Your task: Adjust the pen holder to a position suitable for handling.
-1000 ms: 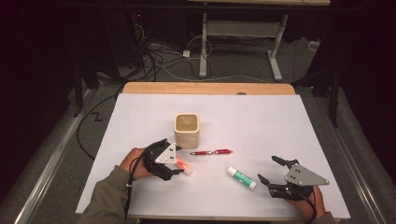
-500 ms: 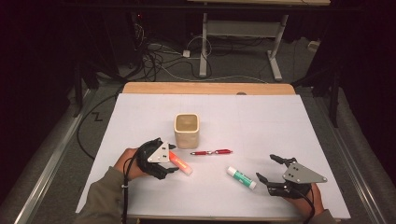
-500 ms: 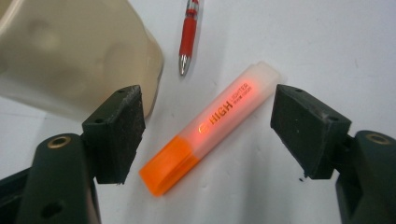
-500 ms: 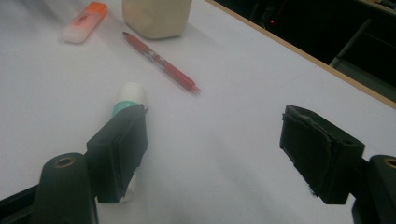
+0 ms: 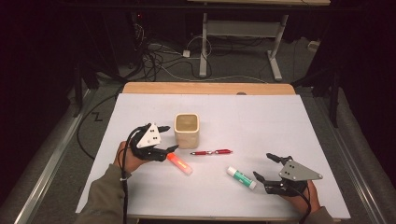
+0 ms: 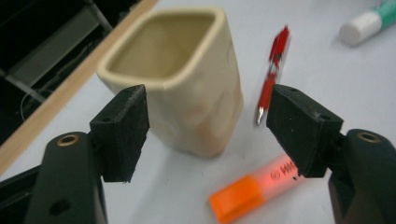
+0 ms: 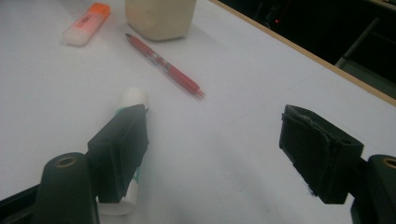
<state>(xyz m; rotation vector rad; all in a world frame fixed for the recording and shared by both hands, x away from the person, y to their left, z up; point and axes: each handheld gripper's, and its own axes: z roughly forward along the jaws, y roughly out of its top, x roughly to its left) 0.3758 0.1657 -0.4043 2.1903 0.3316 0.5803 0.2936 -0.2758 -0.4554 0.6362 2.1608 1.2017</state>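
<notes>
Three desk items still out of the cup

Three writing items lay loose on the white table sheet; none was in the cream square ceramic cup, which stood upright and, as far as the left gripper view showed, empty. Left gripper hovered just beside the cup with the orange highlighter with translucent barrel lying on the sheet below and slightly ahead of it; its jaws had just been closing a little but stood wide apart, nothing between the pads, highlighter not gripped. Red ballpoint pen lay flat to the right of the cup, near but apart from it; white glue stick with green label lay further right, just beside the right gripper. Right gripper rested low near the table's front edge, jaws released and empty; in its own view one jaw sat over the glue stick without clamping it.

Judged progress: at the start; no item picked, likely all three left to go into the cup; highlighter looked like the first pick, grasp not yet made.
</notes>
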